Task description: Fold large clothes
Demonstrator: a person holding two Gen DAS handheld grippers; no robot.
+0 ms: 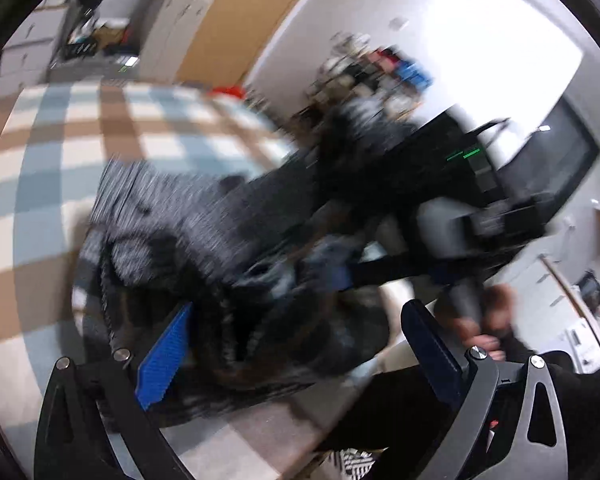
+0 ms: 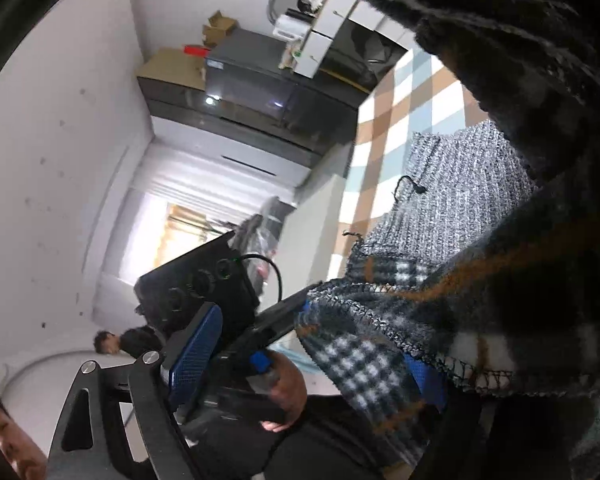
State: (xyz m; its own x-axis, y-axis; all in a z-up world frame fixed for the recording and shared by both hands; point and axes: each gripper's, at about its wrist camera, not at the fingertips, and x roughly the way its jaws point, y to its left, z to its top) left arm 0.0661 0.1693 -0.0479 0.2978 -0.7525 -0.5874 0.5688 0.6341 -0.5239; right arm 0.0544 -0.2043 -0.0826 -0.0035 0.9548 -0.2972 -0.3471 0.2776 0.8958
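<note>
Checkered rug under everything, no bins on it. Grey knit garment lies across the rug, plaid edge lifted. My right claw stands wide, plaid hem draped over one finger, unclamped. My left claw gapes over dark blurred cloth, gripping nothing.

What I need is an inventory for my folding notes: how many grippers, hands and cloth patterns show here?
Grippers: 2, left gripper and right gripper
Hands: 2, right hand and left hand
Cloth patterns: 2, grey knit cloth and black-and-white plaid cloth with orange stripes
Total: 6
</note>
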